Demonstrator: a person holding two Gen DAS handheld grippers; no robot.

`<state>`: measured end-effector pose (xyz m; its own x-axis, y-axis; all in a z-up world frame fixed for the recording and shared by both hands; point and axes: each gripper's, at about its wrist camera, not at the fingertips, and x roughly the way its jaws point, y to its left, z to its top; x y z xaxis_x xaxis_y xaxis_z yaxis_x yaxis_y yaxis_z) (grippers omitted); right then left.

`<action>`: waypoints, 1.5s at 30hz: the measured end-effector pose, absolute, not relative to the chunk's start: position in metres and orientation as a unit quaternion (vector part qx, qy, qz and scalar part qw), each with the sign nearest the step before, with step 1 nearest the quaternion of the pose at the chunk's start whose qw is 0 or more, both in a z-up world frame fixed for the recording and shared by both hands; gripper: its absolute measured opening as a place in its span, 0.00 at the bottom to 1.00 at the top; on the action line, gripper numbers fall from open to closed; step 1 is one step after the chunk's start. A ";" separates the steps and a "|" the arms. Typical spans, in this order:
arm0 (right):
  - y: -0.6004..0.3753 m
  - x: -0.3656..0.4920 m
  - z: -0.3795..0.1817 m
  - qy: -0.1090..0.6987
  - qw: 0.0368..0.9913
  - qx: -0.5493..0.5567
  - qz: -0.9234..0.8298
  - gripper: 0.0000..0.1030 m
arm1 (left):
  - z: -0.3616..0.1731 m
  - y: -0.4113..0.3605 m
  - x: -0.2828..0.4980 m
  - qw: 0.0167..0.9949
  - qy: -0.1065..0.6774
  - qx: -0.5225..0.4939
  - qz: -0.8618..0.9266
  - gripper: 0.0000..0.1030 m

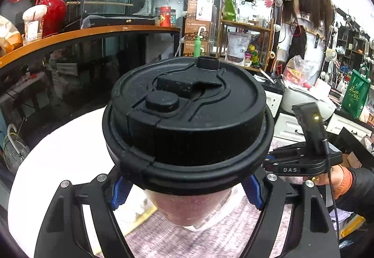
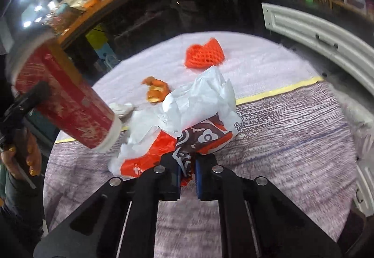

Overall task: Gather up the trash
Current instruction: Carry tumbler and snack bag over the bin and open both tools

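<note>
A: In your left wrist view, what do you hold?
B: Your left gripper stands wide, its 2 blue pads clamped on the red paper cup under its black lid, above the tabletop.
A: And the right wrist view?
B: Your right gripper is pinched narrow on the crumpled orange-and-white bag. The cup shows at 9 o'clock, orange foam netting at 12 o'clock, peel scraps at 11 o'clock.
</note>
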<state>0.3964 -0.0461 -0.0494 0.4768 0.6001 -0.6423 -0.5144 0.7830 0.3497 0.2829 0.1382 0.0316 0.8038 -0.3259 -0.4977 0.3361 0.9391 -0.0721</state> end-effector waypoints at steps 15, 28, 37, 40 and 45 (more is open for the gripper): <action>-0.121 0.269 0.009 0.306 0.894 0.038 0.325 0.09 | 0.051 0.086 0.206 0.955 0.218 -0.026 -0.199 0.75; -0.237 0.194 -0.011 0.304 0.926 0.050 0.218 0.09 | 0.034 -0.006 0.176 0.937 0.229 -0.029 -0.263 0.75; -0.326 0.162 -0.036 0.324 0.940 0.037 0.103 0.09 | 0.027 -0.088 0.170 0.913 0.238 -0.007 -0.332 0.75; -0.344 0.161 -0.044 0.331 0.939 0.038 0.081 0.09 | 0.023 -0.112 0.168 0.904 0.241 0.002 -0.352 0.75; -0.361 0.167 -0.068 0.352 0.933 0.049 0.065 0.09 | 0.012 -0.146 0.167 0.892 0.252 0.015 -0.376 0.75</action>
